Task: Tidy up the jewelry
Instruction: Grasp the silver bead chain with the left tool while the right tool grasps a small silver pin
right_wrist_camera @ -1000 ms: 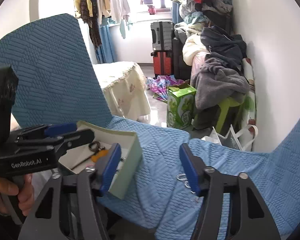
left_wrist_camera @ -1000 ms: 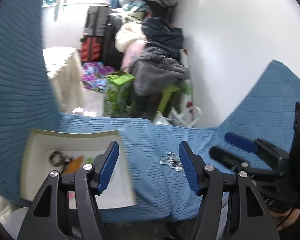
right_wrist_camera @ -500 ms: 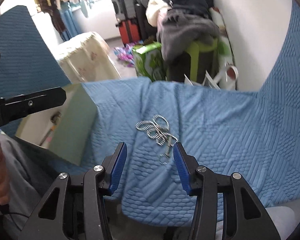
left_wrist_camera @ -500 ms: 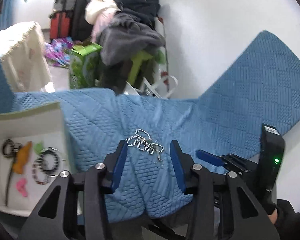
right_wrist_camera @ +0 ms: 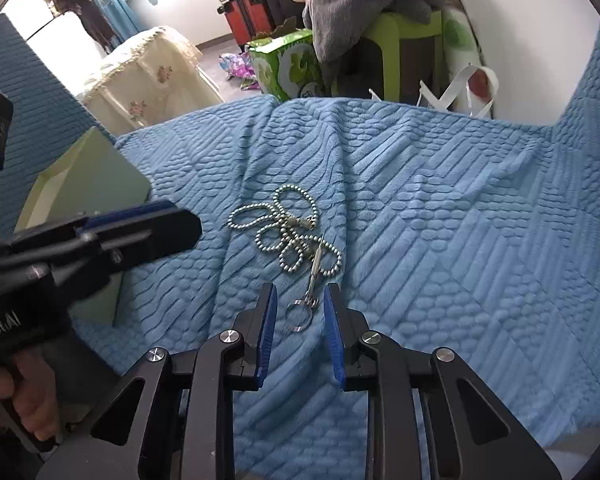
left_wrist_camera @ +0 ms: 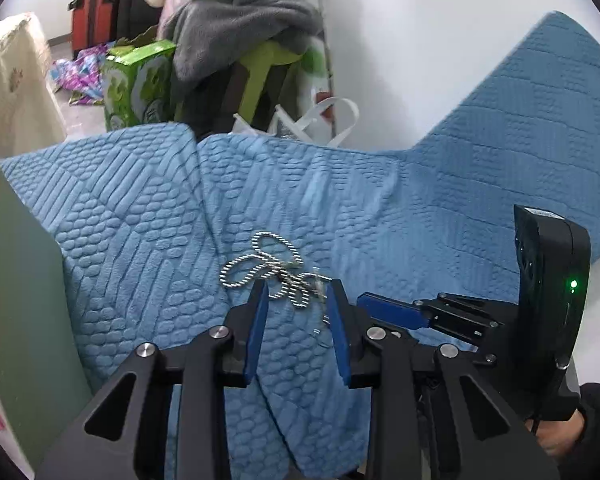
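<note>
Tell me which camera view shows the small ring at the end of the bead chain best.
The right wrist view. There the small ring lies in plain sight on the blue blanket, between the fingers of the open right hand-held gripper, joined to the bead chain. The left wrist view shows the bead chain blurred, and I cannot make out the ring.

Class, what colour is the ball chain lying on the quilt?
Silver: the ball chain is shiny metal beads, on the blue quilt. It shows best in the right wrist view.
</note>
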The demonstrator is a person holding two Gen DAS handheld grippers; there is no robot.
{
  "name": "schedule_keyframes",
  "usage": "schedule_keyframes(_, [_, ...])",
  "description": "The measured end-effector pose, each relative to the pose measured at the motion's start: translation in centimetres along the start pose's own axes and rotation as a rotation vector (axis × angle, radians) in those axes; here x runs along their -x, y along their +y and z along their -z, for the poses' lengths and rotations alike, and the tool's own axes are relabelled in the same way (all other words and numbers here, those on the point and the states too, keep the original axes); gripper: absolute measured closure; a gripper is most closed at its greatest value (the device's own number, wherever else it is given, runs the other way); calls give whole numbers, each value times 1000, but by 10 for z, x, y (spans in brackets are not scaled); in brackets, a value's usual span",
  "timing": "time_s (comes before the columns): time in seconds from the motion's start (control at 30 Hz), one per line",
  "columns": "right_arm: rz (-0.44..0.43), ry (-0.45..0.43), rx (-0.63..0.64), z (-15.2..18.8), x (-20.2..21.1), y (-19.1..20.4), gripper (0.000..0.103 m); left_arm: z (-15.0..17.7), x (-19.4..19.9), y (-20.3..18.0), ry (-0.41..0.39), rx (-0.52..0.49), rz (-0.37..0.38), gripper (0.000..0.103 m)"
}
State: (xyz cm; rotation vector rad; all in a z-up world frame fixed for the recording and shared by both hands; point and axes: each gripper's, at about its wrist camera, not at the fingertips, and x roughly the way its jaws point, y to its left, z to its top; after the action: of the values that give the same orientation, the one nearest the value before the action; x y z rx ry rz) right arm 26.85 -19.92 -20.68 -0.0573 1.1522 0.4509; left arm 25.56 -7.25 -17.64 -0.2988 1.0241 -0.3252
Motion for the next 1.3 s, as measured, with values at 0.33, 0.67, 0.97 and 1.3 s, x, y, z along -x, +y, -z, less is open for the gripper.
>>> schedule_keyframes(0.33, [-5, 30, 40, -14, -32, -4, 92, -4, -18, 22, -3, 55, 5, 78])
schedule_keyframes(0.67, [-35, 41, 27, -16, -33, -4, 101, -4, -39, 25, 39, 36, -19, 78])
schedule_keyframes(0.97, [-75, -31, -34, -20, -9, -18, 101, -6, -47, 17, 19, -28, -24, 78])
schedule_keyframes(1.3, [-37, -64, -77, -18, 5, -36, 101, -7, -67, -4, 49, -148, -30, 78])
